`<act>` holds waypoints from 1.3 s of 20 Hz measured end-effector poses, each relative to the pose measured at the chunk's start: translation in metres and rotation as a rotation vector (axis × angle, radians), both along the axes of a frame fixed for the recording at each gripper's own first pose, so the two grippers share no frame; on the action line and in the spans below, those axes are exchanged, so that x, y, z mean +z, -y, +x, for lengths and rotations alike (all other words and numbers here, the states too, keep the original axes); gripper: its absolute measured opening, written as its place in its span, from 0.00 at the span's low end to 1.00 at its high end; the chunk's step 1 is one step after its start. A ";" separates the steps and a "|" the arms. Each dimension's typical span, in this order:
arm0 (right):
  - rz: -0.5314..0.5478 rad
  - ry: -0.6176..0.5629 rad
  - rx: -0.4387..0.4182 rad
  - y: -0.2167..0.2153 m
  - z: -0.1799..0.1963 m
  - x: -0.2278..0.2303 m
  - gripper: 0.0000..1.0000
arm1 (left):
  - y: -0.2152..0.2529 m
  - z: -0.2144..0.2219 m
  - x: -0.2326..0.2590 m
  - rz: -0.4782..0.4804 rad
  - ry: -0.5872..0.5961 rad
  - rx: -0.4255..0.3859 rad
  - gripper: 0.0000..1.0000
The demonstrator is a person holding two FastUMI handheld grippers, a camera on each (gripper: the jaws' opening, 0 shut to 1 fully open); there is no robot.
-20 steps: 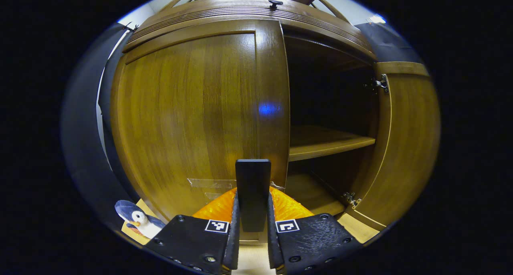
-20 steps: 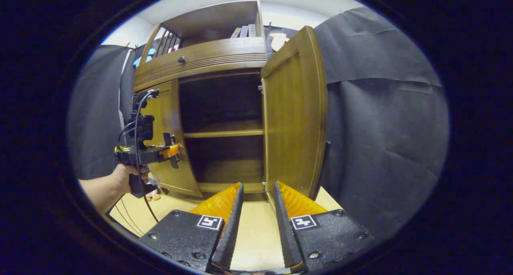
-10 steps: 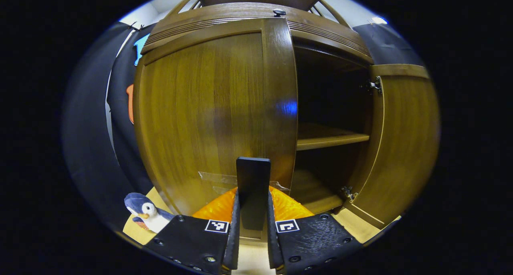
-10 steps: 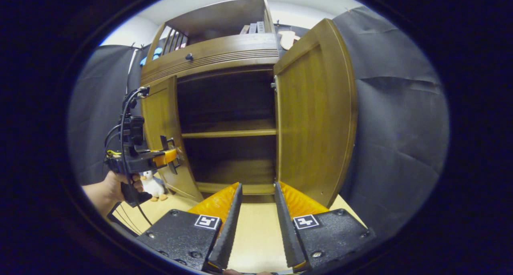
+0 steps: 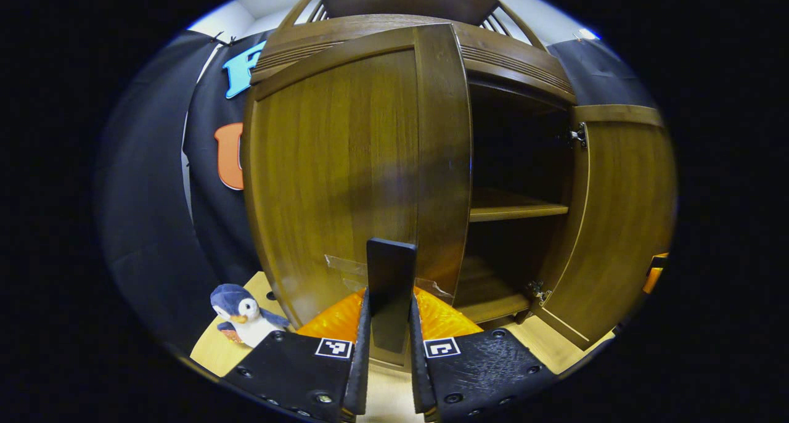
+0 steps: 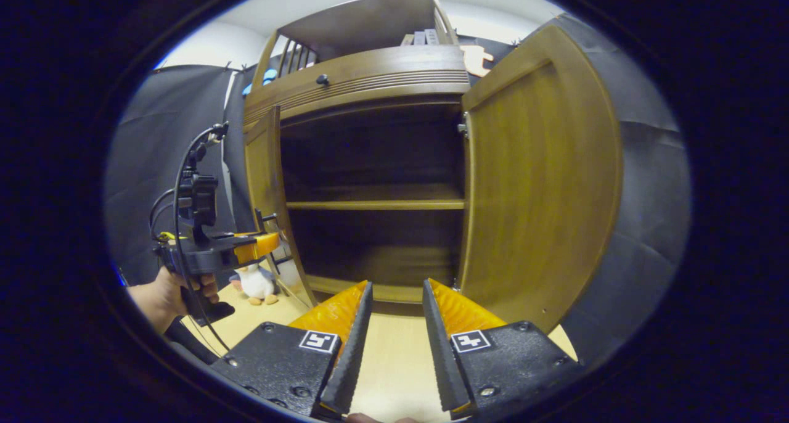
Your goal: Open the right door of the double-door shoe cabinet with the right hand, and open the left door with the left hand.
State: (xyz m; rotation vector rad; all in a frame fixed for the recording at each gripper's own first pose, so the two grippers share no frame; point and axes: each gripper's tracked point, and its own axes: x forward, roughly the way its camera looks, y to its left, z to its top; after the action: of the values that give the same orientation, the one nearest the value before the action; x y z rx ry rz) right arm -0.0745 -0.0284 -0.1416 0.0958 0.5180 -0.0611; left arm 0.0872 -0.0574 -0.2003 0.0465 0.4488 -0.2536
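**Right door open, left door partly swung out**

The brown wooden double-door shoe cabinet (image 6: 370, 90) stands at 12 o'clock in the right gripper view. Its right door (image 6: 542, 188) is swung wide, so that the dark inside and the wooden middle shelf (image 6: 376, 205) are plain to see. I judge this half of the task as done. The right gripper (image 6: 392, 336) hangs in front of the cabinet, apart from the door, with its fingers spread and nothing between them.

The left door (image 5: 357, 164) stands at an angle out of the frame, with its free edge toward the camera. The left gripper (image 5: 389, 343) is pinching the flat black handle (image 5: 390, 287) that sticks out near the lower edge of this door; both fingers press on its sides. In the right gripper view the left gripper (image 6: 246, 247) is at 9 o'clock, held by a hand (image 6: 166, 290).

What is left, in my judgement, is to pull the left door to its full swing and then release the handle. A small plush penguin toy (image 5: 243, 315) sits on the light floor (image 6: 394, 373) near the hinge side, at 7 o'clock, and it may stand in the path of the door.
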 end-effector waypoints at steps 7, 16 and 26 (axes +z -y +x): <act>0.020 0.017 0.105 -0.023 0.019 -0.006 0.54 | -0.028 -0.021 0.007 0.008 -0.003 0.059 0.28; 0.032 0.001 0.174 -0.046 0.024 -0.014 0.54 | -0.069 -0.041 0.011 0.019 -0.003 0.150 0.28; 0.019 -0.019 0.177 -0.054 0.026 -0.022 0.53 | -0.137 -0.065 0.006 0.054 -0.036 0.276 0.28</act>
State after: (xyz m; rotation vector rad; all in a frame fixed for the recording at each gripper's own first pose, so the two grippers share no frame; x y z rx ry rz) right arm -0.0483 0.0255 -0.1638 0.0680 0.5445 0.1157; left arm 0.0219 0.0795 -0.1942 0.0324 0.4923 0.0289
